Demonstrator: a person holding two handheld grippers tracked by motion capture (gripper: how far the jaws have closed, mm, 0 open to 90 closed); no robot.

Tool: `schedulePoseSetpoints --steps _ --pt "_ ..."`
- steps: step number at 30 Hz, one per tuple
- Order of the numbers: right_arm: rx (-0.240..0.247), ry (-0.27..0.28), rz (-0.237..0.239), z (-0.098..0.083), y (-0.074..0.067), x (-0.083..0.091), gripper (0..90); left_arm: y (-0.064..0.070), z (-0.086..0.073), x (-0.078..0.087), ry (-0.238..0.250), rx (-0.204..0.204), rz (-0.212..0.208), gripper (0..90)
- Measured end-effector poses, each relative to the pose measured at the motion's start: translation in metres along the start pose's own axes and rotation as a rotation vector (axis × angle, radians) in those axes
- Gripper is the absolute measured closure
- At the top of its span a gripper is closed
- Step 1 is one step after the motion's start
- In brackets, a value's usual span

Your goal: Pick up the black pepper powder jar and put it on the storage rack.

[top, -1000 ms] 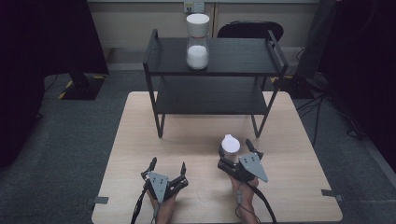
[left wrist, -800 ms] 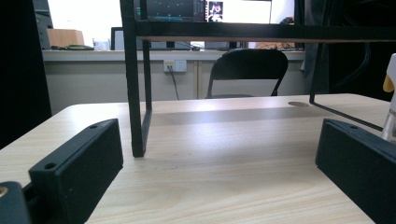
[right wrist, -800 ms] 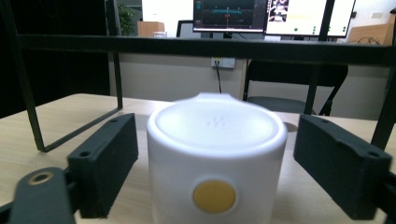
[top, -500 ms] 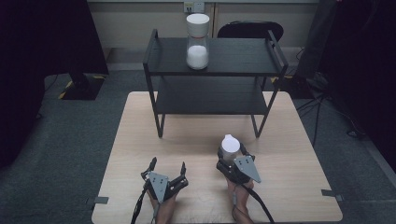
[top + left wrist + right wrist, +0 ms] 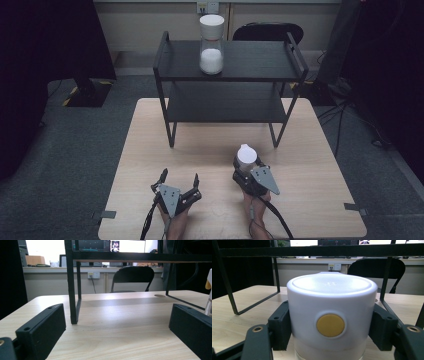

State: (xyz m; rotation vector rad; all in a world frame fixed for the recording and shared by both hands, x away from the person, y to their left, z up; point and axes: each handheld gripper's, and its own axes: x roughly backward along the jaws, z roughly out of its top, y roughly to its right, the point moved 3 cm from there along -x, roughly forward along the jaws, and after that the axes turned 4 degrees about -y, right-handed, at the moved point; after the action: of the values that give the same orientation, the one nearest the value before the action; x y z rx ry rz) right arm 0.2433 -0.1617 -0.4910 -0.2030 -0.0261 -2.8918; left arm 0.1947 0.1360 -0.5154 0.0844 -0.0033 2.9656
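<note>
Clerk: Pale wooden table (image 5: 150, 165), grey carpet around it, dim room. Item one: black two-tier metal shelf rack (image 5: 235, 102), standing at the far half of the table. On its top tier, near the left, a tall clear jar with a white lid and white powder in its lower part (image 5: 211, 45), upright.

Checker: And the piece in hand?

Clerk: Item two: white-lidded dispenser jar with a round yellow button on the lid's side (image 5: 330, 315), upright, in front of the rack's right legs. Right gripper (image 5: 248, 170) has its jaws closed against both sides of the lid; button faces the gripper's camera. Whether the base touches the table I cannot tell.

Checker: Why by the lid?

Clerk: Judged: the lid is wide and rigid, it keeps the jar vertical, and the contents stay level for a lift toward a tier.

Checker: Left side?

Clerk: Left gripper (image 5: 179, 181), jaws spread wide, nothing between them, low at the near edge, well apart from the jar; likely kept out of the way.
</note>
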Motion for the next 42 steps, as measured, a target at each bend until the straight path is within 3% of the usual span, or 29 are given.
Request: schedulePoseSetpoints --steps 11,17,22,42 --pt "-0.025 -0.040 0.012 0.011 0.010 0.002 29.9 0.000 0.000 0.000 0.000 0.000 0.000 0.4" --pt "-0.012 -0.051 0.037 0.022 0.016 0.007 30.0 0.000 0.000 0.000 0.000 0.000 0.000 0.4" --pt "0.009 -0.046 0.045 0.029 0.017 0.011 30.0 0.000 0.000 0.000 0.000 0.000 0.000 0.4" --pt "0.002 -0.032 0.135 0.063 0.028 0.025 30.0 0.000 0.000 0.000 0.000 0.000 0.000 0.4"
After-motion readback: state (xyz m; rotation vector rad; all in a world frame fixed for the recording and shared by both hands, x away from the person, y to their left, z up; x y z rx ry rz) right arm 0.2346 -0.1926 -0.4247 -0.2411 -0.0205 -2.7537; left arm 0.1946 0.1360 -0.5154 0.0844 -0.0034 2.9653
